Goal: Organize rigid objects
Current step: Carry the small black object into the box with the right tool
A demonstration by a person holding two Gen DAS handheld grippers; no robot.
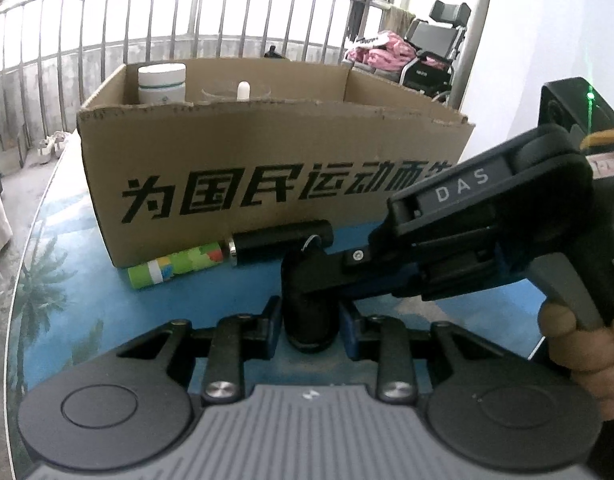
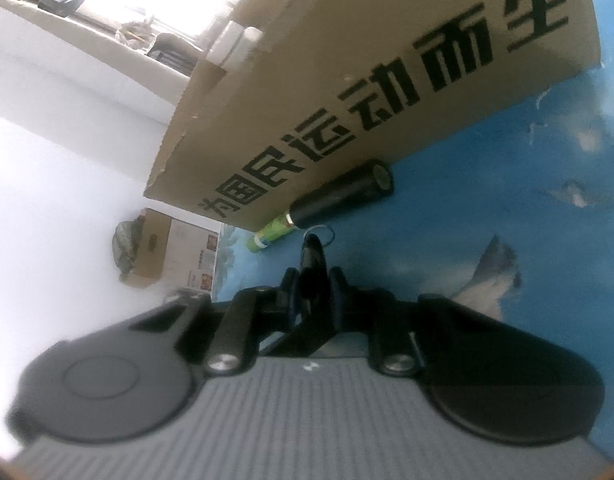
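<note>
While both grips hold, by size:
box (image 1: 267,152): on the table (image 1: 87,280), holding a jar (image 1: 162,83).
tube (image 1: 309,304): black, rigid, probably light; before the box.
left fingers (image 1: 273,316): clamped on tube's barrel.
right fingers (image 2: 293,284): pinching its thin end.

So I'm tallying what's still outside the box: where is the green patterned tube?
In the left wrist view the green patterned tube lies flat on the blue table, against the cardboard box front's lower left corner, end to end with the black flashlight.
</note>
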